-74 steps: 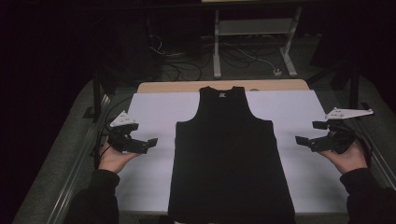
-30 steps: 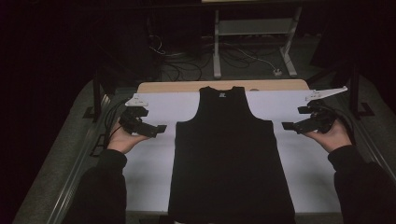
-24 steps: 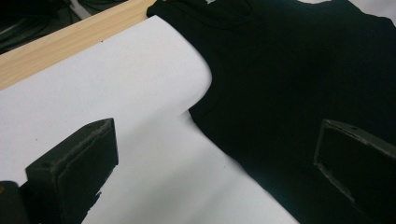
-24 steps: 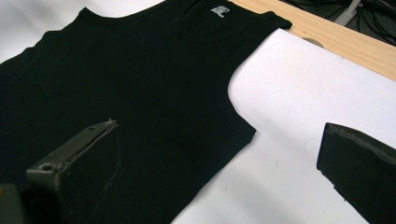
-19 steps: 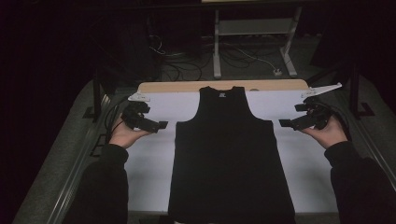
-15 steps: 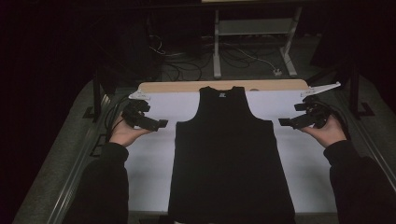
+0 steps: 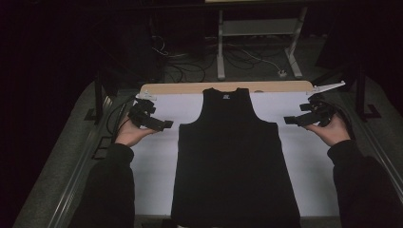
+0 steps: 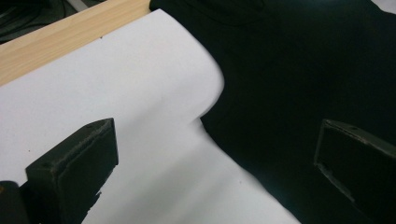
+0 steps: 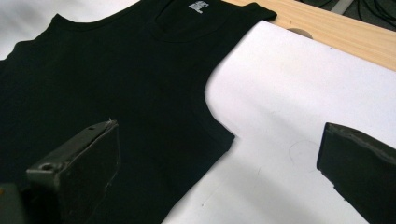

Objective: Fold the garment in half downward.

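A black tank top lies flat at centre frame on a white sheet; the left gripper at middle left and the right gripper at middle right hover at its armpit corners, jaws wide and empty. The risk, likely, is a jaw pinching the white sheet with the fabric, or gathering one layer and rumpling the shirt; since 2.5 seconds ago both grippers have moved inward and toward the top of the frame.
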A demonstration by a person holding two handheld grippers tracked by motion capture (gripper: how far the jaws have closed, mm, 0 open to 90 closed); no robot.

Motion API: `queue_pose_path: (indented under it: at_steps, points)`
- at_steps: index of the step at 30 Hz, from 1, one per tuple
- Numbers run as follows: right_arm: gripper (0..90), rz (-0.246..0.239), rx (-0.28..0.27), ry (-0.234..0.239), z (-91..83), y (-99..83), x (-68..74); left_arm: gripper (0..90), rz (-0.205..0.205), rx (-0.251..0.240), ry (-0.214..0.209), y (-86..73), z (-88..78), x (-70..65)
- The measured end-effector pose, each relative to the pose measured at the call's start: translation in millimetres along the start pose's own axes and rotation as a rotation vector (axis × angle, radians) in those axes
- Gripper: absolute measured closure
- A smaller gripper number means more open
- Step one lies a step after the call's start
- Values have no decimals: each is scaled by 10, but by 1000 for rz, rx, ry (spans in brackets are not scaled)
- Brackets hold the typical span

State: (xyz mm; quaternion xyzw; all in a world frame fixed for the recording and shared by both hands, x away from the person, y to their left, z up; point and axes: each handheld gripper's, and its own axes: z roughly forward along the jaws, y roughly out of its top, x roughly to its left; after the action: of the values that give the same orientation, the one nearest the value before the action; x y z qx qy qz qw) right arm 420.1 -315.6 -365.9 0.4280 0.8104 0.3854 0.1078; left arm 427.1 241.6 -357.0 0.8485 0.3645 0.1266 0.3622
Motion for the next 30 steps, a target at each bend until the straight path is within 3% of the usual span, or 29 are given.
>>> queue_pose_path:
  at_steps: [12, 30]
  points:
    - [0, 9, 25, 3, 176, -26, -65, 0, -32, -4, -1, -35, 102, 96]
    - [0, 33, 55, 8, 392, -85, -160, 0, -77, 17, -55, -88, 459, 129]
